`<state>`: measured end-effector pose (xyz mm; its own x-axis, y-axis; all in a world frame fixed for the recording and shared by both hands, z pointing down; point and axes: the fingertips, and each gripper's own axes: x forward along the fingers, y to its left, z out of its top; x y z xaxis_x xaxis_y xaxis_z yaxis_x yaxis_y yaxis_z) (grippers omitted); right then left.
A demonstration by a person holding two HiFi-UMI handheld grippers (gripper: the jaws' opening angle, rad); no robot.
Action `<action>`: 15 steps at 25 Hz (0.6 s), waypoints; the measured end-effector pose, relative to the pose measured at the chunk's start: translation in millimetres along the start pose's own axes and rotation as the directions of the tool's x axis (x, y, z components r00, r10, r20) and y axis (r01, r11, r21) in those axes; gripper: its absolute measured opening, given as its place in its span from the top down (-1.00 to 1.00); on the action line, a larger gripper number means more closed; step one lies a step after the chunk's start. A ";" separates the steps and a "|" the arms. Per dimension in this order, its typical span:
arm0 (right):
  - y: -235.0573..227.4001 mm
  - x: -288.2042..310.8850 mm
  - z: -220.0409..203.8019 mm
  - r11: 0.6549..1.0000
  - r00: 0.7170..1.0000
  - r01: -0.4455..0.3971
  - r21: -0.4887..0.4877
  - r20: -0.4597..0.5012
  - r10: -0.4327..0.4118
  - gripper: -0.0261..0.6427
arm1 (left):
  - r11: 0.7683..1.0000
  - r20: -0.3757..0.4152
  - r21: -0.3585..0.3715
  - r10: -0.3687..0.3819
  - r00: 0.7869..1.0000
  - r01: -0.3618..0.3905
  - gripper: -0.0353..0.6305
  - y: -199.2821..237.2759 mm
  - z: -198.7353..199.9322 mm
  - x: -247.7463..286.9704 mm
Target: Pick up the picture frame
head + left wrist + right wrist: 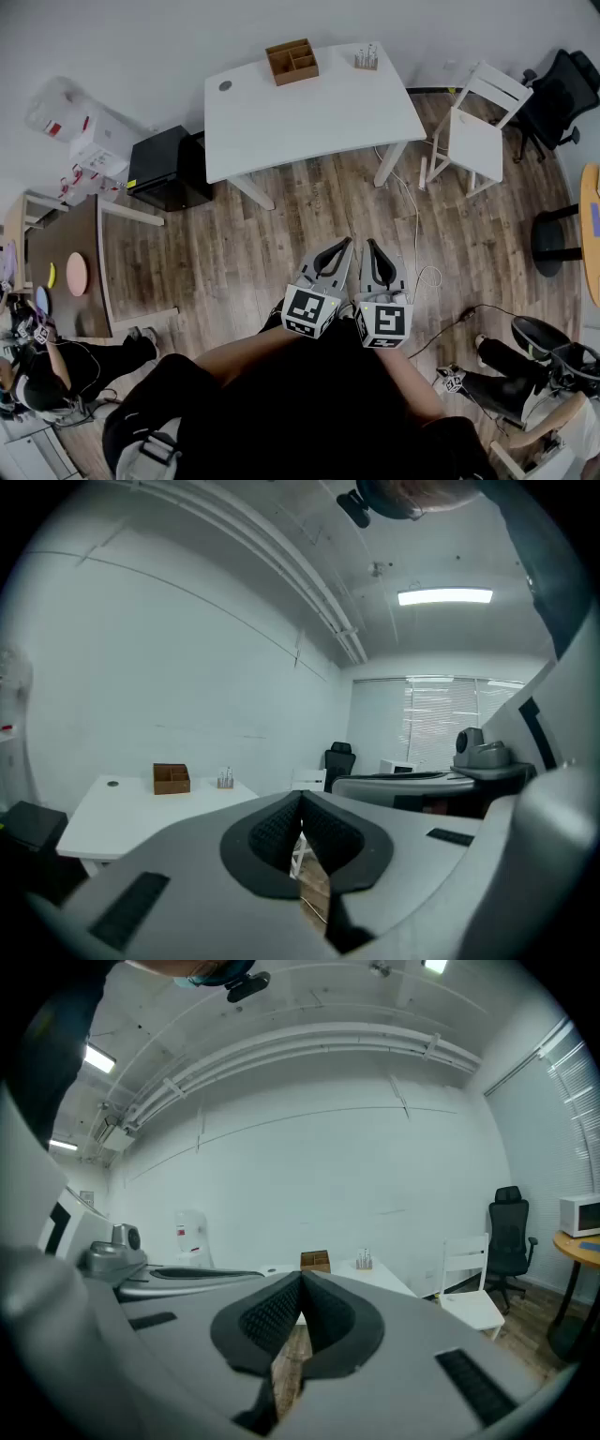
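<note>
Left gripper (343,245): jaws closed tip to tip, nothing between them; only floorboards show through the slot lower down. Right gripper (373,245): same, jaws pressed together and empty. The two are held side by side close to the body, pointing forward, well apart from any furniture. That reads as a standby pose – task not started, by my read.

Picture frame: not visible in any view, so I can't say where it is.

Far ahead of the jaws, left to right:
- black box (159,167) on the floor, off to the left of the jaw line
- white tabletop (309,122), roughly straight ahead
- white chair (473,131), ahead and to the right

Containers, both at the tabletop's far edge beyond the jaw tips:
- wooden organiser (292,61), open-top compartments – they look empty from above
- small rack (366,59) near it on the right, holding thin upright items too small to identify

The frame likely has to be located before either gripper opens.
</note>
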<state>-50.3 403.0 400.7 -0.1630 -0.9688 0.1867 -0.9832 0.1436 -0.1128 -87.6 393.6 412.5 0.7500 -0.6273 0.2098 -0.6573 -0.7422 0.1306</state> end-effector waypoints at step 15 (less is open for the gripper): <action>-15.5 18.2 0.2 0.999 1.000 0.021 -0.028 0.008 -0.021 0.82 | 0.999 0.015 -0.033 -0.018 1.000 0.019 0.85 13.8 -4.8 25.3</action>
<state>-38.0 383.1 405.6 -0.1414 -0.9733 0.1808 -0.9884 0.1285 -0.0815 -78.1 368.7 424.2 0.7629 -0.6170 0.1932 -0.6452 -0.7457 0.1661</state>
